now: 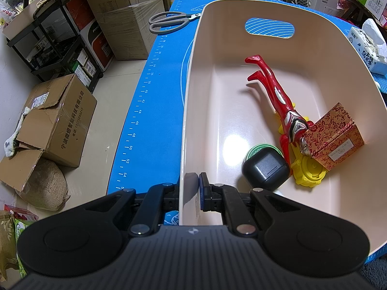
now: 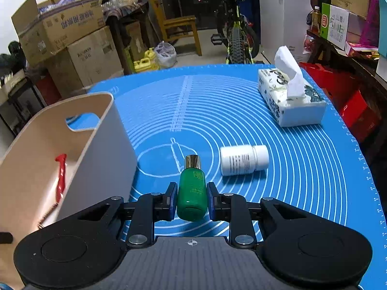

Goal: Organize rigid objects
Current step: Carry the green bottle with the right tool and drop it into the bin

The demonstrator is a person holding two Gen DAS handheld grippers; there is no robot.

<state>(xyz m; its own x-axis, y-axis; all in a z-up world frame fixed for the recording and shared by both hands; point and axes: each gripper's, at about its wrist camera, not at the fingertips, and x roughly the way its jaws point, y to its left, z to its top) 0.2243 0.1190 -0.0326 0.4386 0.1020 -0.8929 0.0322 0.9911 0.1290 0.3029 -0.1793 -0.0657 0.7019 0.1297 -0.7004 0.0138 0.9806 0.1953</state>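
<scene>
Left tool (image 1: 191,194) is clamped on the near wall of the beige bin (image 1: 193,77), one pad outside and one inside. Right tool (image 2: 192,199) is clamped on a green bottle (image 2: 192,193) with a metallic cap, held clear of the blue mat (image 2: 302,169) that covers the worktop, just right of the bin.

Inside the bin, toward its right wall, lie a red toy figure (image 1: 278,96), a patterned red box (image 1: 335,136) resting on the figure's head end, a yellow toy (image 1: 307,172) beneath them, a dark rounded case (image 1: 266,170) and a green disc (image 1: 256,151) half hidden behind the case.

Right of the bin a white pill bottle (image 2: 244,160) lies on its side on the mat, with a tissue pack (image 2: 290,99) farther off. Grey scissors (image 1: 169,21) lie left of the bin's far end.
</scene>
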